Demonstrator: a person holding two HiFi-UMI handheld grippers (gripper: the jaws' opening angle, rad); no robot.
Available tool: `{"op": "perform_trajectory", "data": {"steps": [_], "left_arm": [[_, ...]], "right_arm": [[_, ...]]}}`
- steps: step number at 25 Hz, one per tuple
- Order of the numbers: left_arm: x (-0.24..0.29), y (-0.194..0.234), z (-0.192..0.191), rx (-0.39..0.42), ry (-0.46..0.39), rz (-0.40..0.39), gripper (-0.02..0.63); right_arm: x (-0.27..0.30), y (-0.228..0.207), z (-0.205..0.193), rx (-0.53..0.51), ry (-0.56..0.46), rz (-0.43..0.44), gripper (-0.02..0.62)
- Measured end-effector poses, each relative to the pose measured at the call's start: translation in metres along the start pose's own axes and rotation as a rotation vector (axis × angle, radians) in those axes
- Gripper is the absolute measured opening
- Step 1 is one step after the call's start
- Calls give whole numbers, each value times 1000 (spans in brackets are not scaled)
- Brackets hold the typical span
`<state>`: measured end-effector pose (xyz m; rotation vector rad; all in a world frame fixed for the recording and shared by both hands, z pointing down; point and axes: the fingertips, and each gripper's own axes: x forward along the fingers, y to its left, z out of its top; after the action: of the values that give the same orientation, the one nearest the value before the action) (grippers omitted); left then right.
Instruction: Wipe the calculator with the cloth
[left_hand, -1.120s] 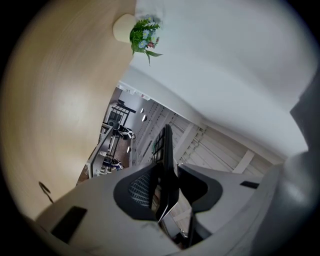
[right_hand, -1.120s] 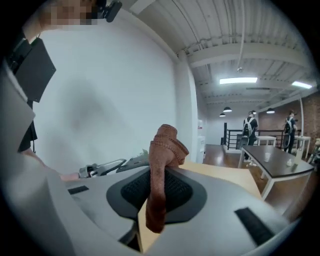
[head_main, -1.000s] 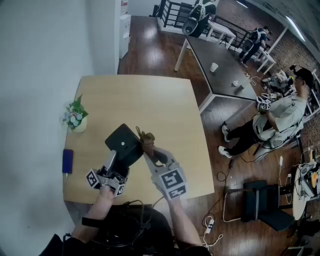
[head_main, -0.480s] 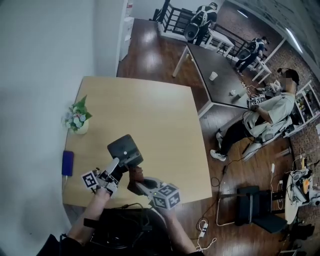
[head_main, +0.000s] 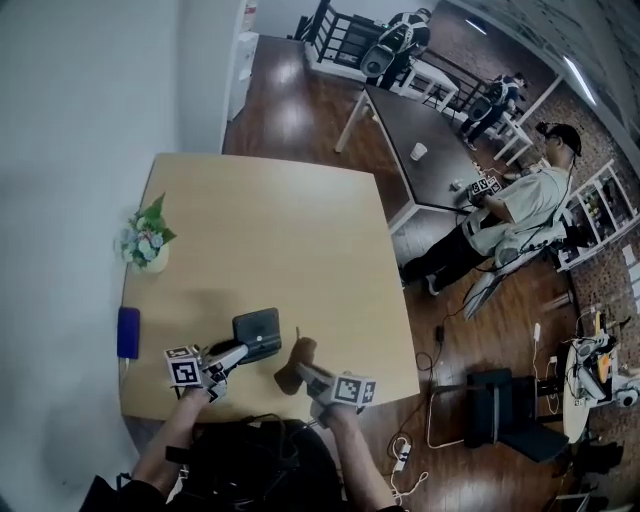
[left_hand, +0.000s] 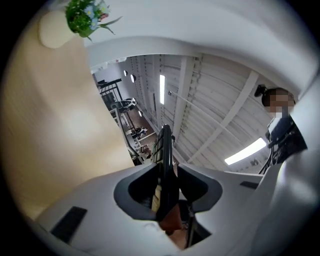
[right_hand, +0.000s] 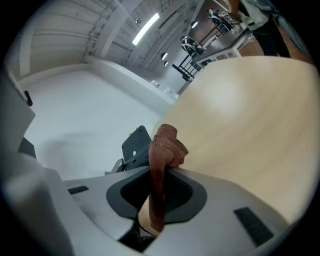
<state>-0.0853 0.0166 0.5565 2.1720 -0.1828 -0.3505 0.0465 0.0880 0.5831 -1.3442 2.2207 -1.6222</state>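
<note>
The black calculator (head_main: 257, 333) lies flat and low over the wooden table (head_main: 280, 230), near its front edge. My left gripper (head_main: 232, 355) is shut on its near edge. In the left gripper view the calculator (left_hand: 165, 155) stands edge-on, clamped between the jaws of the left gripper (left_hand: 167, 187). To the right, my right gripper (head_main: 305, 372) is shut on the brown cloth (head_main: 295, 366). The cloth (right_hand: 163, 147) bunches up out of the right gripper (right_hand: 157, 192), a short gap from the calculator (right_hand: 134, 145). Whether the calculator rests on the table is unclear.
A small pot of flowers (head_main: 147, 240) stands at the table's left edge, with a blue flat object (head_main: 128, 331) nearer the front. Beyond the table are a dark table (head_main: 420, 140), people at the right, and a chair (head_main: 500, 400) on the floor.
Both grippers have sunk toward the table's front edge. The calculator went from raised and tilted to low and flat. The cloth has come off the calculator and moved to its right.
</note>
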Motion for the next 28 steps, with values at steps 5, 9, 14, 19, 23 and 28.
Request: {"op": "perform_trajectory", "data": {"steps": [5, 9, 14, 19, 23, 28], "left_arm": [[23, 12, -11, 389, 135, -14, 117], [41, 36, -32, 785, 312, -1, 120], [41, 47, -94, 1157, 721, -32, 120], [28, 51, -144, 1615, 931, -143, 123], [19, 64, -151, 1667, 1060, -96, 135], [5, 81, -161, 1605, 1094, 10, 218]], "right_arm": [[52, -20, 13, 34, 56, 56, 66], [78, -43, 32, -20, 99, 54, 66], [49, -90, 32, -67, 160, -73, 64], [26, -116, 9, -238, 347, -110, 66], [32, -120, -15, -381, 525, -116, 66], [37, -116, -38, -461, 648, -135, 64]]}}
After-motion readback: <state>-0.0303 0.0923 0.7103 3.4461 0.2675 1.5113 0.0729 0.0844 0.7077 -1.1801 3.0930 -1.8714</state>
